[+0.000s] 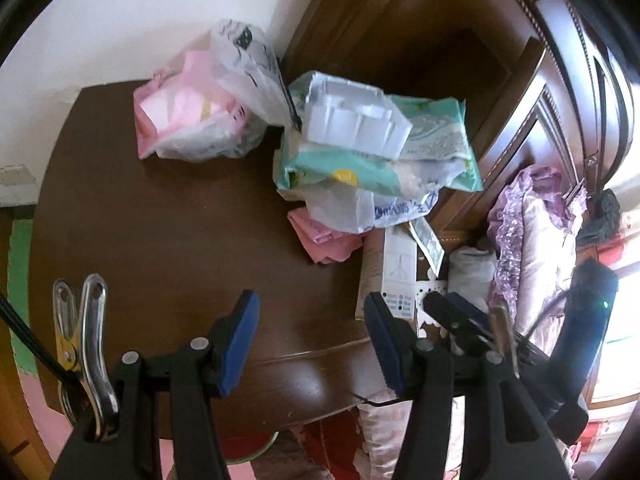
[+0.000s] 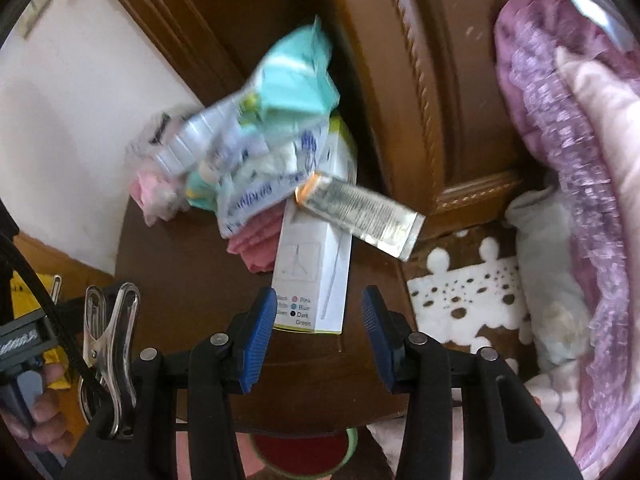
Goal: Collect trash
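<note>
I have the left gripper (image 1: 308, 344) over the dark wooden surface (image 1: 160, 220) with its jaws parted and nothing between them; the trash heap lies ahead and to the right of them: a teal wipes packet (image 1: 380, 160), a clear bag of pink wrappers (image 1: 200, 112) and a pink cloth (image 1: 320, 236). The right gripper (image 2: 316, 336) also has its jaws apart and empty, with a white carton (image 2: 312, 276) just beyond them and a silver sachet (image 2: 360, 208) lying across it.
</note>
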Demonstrator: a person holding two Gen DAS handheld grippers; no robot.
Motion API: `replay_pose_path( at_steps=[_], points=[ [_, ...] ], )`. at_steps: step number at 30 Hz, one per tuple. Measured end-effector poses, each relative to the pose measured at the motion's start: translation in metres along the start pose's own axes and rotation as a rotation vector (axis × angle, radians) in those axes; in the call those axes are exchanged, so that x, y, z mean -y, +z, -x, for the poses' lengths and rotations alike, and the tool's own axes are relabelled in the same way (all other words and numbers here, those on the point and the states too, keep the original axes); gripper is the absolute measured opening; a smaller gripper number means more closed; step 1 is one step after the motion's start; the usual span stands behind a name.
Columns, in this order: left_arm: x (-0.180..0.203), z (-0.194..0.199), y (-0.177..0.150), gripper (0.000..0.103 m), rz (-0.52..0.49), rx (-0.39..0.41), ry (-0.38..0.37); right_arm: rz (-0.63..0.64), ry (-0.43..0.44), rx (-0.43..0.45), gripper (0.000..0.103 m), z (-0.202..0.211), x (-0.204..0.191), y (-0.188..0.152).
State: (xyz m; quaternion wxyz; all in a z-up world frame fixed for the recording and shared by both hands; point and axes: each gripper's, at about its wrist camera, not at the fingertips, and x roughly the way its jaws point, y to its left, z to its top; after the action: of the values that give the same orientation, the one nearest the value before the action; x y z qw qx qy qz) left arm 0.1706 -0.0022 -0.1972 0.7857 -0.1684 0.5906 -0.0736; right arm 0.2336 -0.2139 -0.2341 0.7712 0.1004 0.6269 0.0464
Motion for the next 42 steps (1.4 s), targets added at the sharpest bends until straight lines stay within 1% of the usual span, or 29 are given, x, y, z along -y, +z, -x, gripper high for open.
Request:
replay_pose_path(
  at_steps=[3,7,10,12,14,17,20,22,23,25,28,33,34,36,39,42],
  points=[
    [0.001,-0.010,-0.007,0.057,0.010,-0.019,0.006,0.017,0.004,-0.024,0.047,-0.014,-0.004,0.001],
    [-0.001,-0.018,-0.013,0.057,0.022,-0.034,0.023,0.051,-0.016,-0.045,0.048,-0.030,-0.011,0.004],
    [-0.001,-0.019,-0.014,0.057,0.030,-0.033,0.020,0.056,0.000,-0.006,0.048,-0.021,-0.006,0.008],
    [0.003,-0.020,-0.015,0.057,0.022,-0.033,0.019,0.062,-0.009,0.020,0.048,-0.012,0.002,0.010],
    [0.007,-0.020,-0.013,0.057,0.026,-0.024,0.013,0.082,-0.037,0.030,0.048,-0.006,0.012,0.014],
    [0.011,-0.023,-0.010,0.058,0.038,-0.018,0.009,0.081,-0.075,0.006,0.048,-0.009,0.035,0.018],
    [0.014,-0.028,-0.007,0.058,0.048,-0.019,0.016,0.054,-0.069,-0.024,0.050,-0.018,0.059,0.023],
    [0.015,-0.030,-0.006,0.058,0.054,-0.018,0.019,0.044,-0.047,-0.046,0.050,-0.028,0.066,0.026],
    [0.016,-0.031,-0.005,0.058,0.056,-0.017,0.020,0.025,-0.020,-0.056,0.050,-0.033,0.072,0.028],
    [0.016,-0.032,-0.004,0.058,0.061,-0.016,0.023,-0.039,0.057,-0.065,0.050,-0.040,0.082,0.033],
    [0.015,-0.035,-0.002,0.058,0.071,-0.016,0.030,-0.097,0.159,-0.057,0.050,-0.046,0.088,0.042],
    [0.016,-0.039,0.000,0.057,0.079,-0.021,0.030,-0.143,0.245,-0.068,0.049,-0.058,0.091,0.054],
    [0.017,-0.039,-0.001,0.057,0.076,-0.023,0.025,-0.155,0.262,-0.063,0.046,-0.058,0.093,0.055],
    [0.021,-0.041,-0.002,0.057,0.068,-0.028,0.018,-0.174,0.285,-0.053,0.032,-0.057,0.096,0.056],
    [0.030,-0.044,-0.001,0.058,0.045,-0.029,0.000,-0.169,0.296,-0.042,0.018,-0.052,0.098,0.057],
    [0.043,-0.050,0.000,0.058,0.012,-0.036,-0.025,-0.156,0.300,-0.037,0.011,-0.043,0.106,0.055]
  ],
)
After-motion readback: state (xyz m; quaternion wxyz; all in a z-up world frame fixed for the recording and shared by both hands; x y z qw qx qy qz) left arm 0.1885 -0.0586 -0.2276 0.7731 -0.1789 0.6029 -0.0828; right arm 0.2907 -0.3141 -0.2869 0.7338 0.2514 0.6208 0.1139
